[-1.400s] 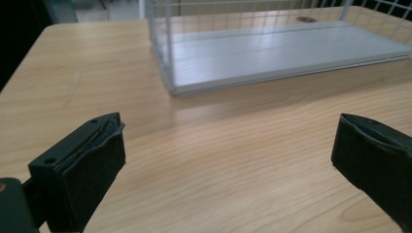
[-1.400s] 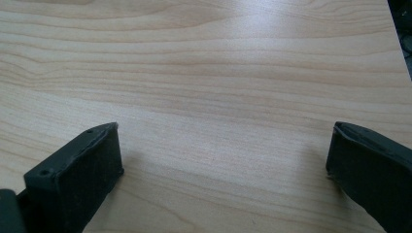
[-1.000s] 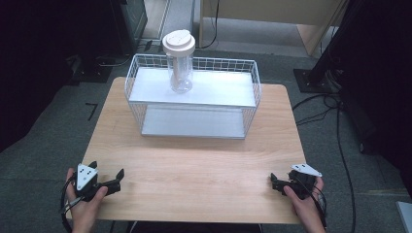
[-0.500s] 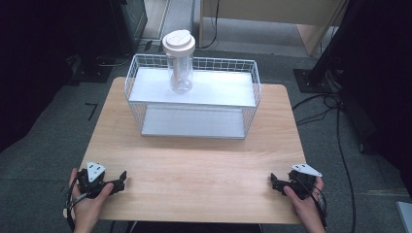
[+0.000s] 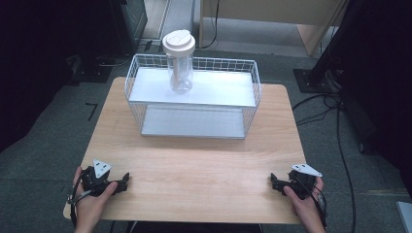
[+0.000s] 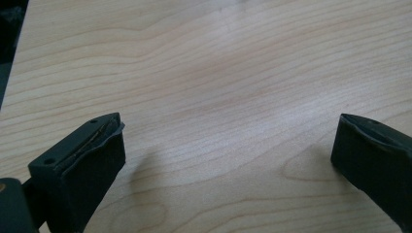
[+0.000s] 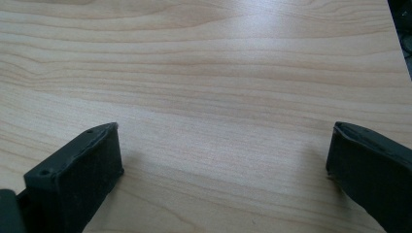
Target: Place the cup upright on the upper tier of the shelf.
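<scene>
At the near edge of the table [image 5: 194, 165], both grippers rest low on bare wood, the left gripper [image 5: 121, 183] at about 7 o'clock and the right gripper [image 5: 275, 183] at about 5 o'clock. Each has its jaws spread wide with nothing between them; the 2 gripper views look along those jaws at plain wood grain.

Well apart from both, toward 12 o'clock, stands a white wire rack [image 5: 243, 92] with 2 shelves. On its upper shelf, toward the left end, a clear bottle [image 5: 180, 73] with a cream lid [image 5: 178, 42] stands upright.

My guess is that this is the starting step, before any reach: neither gripper is near the bottle. The bottle looks like the thing to be fetched. The next move probably calls for 1 gripper, likely the left since it sits on that side, to lift clear of the table, travel toward 12 o'clock, rise over the rack's wire rim and close on the bottle's body below the lid without tipping it.
</scene>
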### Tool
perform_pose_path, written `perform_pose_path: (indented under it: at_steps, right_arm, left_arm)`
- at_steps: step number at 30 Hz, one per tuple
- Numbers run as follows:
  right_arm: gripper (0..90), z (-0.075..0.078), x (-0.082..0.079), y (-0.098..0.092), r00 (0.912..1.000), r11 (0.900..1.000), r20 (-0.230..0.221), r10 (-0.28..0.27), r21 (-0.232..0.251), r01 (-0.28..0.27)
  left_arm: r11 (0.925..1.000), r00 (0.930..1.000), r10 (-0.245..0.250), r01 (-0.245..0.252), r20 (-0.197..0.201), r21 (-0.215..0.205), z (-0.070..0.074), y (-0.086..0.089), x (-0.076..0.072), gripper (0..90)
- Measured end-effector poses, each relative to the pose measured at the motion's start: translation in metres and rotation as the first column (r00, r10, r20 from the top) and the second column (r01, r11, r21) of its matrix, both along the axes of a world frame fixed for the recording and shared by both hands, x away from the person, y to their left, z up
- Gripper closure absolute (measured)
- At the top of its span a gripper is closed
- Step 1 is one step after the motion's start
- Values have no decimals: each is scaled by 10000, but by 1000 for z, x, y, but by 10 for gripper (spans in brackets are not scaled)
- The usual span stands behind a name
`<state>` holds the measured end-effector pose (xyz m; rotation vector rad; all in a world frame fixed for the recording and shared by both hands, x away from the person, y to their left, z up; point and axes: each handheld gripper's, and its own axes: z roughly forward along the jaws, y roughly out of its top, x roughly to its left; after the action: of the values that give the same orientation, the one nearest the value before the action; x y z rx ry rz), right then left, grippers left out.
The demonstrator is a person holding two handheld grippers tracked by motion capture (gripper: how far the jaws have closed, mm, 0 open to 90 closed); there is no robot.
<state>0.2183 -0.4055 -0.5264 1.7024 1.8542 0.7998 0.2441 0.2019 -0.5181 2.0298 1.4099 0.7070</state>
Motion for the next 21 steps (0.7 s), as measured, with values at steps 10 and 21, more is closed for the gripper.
perform_pose_path:
  at_steps: [10, 21]
  right_arm:
    - [0, 0, 0, 0, 10000, 10000, 1, 1, 1, -1]
    - [0, 0, 0, 0, 10000, 10000, -5, 3, -12, -3]
  left_arm:
    - [9984, 9989, 0, -27, -467, -568, -1, 5, 4, 0]
    - [9970, 9982, 86, -131, -597, -759, -1, 6, 5, 0]
